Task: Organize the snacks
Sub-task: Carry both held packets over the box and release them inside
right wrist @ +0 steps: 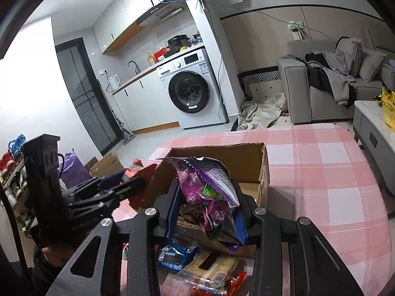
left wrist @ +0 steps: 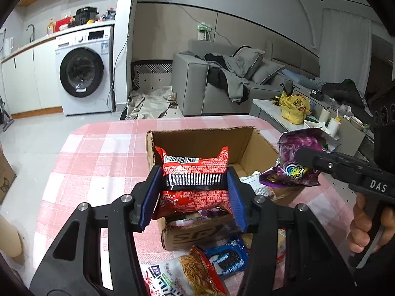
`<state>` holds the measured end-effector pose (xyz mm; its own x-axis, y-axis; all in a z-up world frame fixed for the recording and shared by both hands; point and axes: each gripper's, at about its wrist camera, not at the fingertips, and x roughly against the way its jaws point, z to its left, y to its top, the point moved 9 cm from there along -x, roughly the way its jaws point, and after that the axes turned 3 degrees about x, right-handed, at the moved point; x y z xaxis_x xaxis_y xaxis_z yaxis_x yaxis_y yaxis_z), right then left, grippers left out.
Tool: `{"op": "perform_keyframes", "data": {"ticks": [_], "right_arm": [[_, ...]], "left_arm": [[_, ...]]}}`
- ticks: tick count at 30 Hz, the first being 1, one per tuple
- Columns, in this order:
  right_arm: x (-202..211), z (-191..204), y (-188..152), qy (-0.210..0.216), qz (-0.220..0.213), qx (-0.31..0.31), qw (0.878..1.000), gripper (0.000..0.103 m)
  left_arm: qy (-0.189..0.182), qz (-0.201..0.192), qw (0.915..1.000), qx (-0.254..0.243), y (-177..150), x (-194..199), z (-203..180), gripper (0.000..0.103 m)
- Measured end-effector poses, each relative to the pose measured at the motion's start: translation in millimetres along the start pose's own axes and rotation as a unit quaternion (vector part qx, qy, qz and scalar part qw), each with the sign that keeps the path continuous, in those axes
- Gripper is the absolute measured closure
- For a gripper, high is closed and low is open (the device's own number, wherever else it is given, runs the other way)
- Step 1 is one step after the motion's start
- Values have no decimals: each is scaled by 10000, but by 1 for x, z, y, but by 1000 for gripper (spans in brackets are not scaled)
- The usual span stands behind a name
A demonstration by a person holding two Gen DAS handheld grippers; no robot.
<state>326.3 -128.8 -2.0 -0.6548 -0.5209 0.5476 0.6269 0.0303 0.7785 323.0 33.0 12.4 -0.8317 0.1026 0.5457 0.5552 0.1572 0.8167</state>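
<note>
My left gripper (left wrist: 193,192) is shut on a red snack packet (left wrist: 195,172) and holds it over the near edge of an open cardboard box (left wrist: 202,138) on the pink checked table. My right gripper (right wrist: 207,212) is shut on a purple snack bag (right wrist: 209,190), held above the same box (right wrist: 222,153). In the left wrist view the purple bag (left wrist: 293,157) and right gripper (left wrist: 345,170) hang at the box's right side. In the right wrist view the left gripper (right wrist: 118,185) with the red packet (right wrist: 140,172) is at the box's left.
Loose snacks lie on the table (left wrist: 93,162) near me: a blue cookie pack (left wrist: 229,259), a noodle snack bag (left wrist: 197,273), and a yellow wafer pack (right wrist: 212,266). A washing machine (left wrist: 84,71), a grey sofa (left wrist: 222,81) and a side table stand beyond.
</note>
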Motion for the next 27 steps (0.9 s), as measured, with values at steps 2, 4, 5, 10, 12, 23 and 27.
{"op": "perform_keyframes", "data": {"ticks": [2,4,5,10,12,23,27], "right_arm": [[-4,-2,2,17,-5,-15,10000,65],[-9,-4,4,13,-60,22,10000,65],[-11,-5,4,-12,-34,-1,10000,65],[-24,-11,5,-13,17,-78,10000,65],[-29,-12,7,-1,44,-97,9999,65],[-62,-14,8,-134,216,-24,9997,65],[-70,-15,5,-205,271,4,9994,65]], "left_arm": [[12,24,10000,32,1,-10,1,54],[49,21,10000,43,4,-20,4,54],[67,34,10000,57,4,-25,4,54],[79,31,10000,1,9,-46,2,54],[69,83,9999,-2,8,-53,2,54],[120,124,9997,-173,13,-89,-7,54],[169,193,9995,-196,12,-104,-7,54]]}}
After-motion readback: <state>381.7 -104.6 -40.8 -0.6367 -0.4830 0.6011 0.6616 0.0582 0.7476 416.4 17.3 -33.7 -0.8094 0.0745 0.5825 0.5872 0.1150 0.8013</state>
